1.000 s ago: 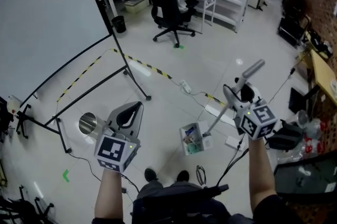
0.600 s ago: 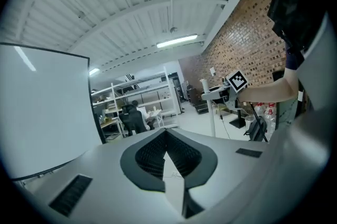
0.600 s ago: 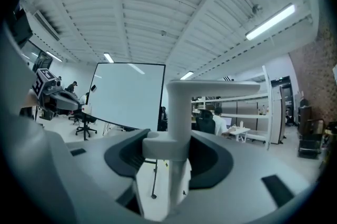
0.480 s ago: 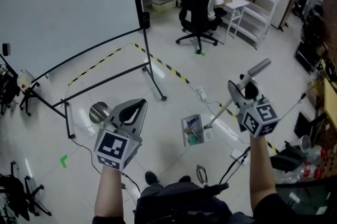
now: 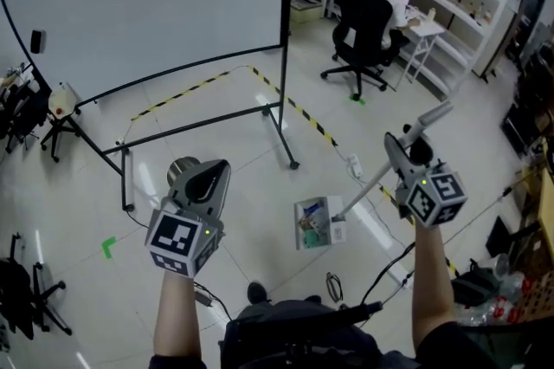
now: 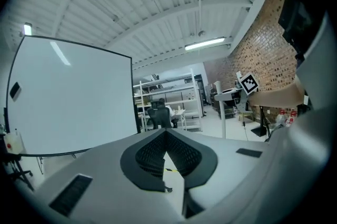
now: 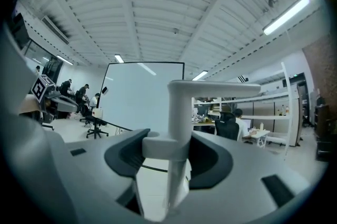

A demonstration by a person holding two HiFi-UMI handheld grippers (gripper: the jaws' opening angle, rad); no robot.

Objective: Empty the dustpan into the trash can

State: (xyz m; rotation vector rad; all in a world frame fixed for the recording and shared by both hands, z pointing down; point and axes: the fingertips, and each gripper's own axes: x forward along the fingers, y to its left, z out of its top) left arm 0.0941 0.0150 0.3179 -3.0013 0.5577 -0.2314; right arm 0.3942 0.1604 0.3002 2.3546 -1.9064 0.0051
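Observation:
A white long-handled dustpan (image 5: 316, 223) with scraps of litter in it hangs just above the floor, right of centre in the head view. Its handle (image 5: 424, 121) slants up through my right gripper (image 5: 400, 149), which is shut on it. In the right gripper view the handle (image 7: 179, 112) stands upright between the pads of the right gripper (image 7: 174, 148). A shiny metal trash can (image 5: 180, 171) stands on the floor, partly hidden behind my left gripper (image 5: 220, 167). The left gripper (image 6: 166, 132) has its tips together and holds nothing.
A big whiteboard (image 5: 147, 3) on a black stand (image 5: 290, 158) fills the upper left. A person on an office chair (image 5: 368, 25) sits at a desk at the back. Yellow-black tape (image 5: 305, 113), a power strip (image 5: 355, 167) and cables (image 5: 331, 285) lie on the floor.
The view has swung left: the whiteboard and chair have shifted right. Both grippers moved along with the dustpan. The trash can now sits right behind the left gripper's tips.

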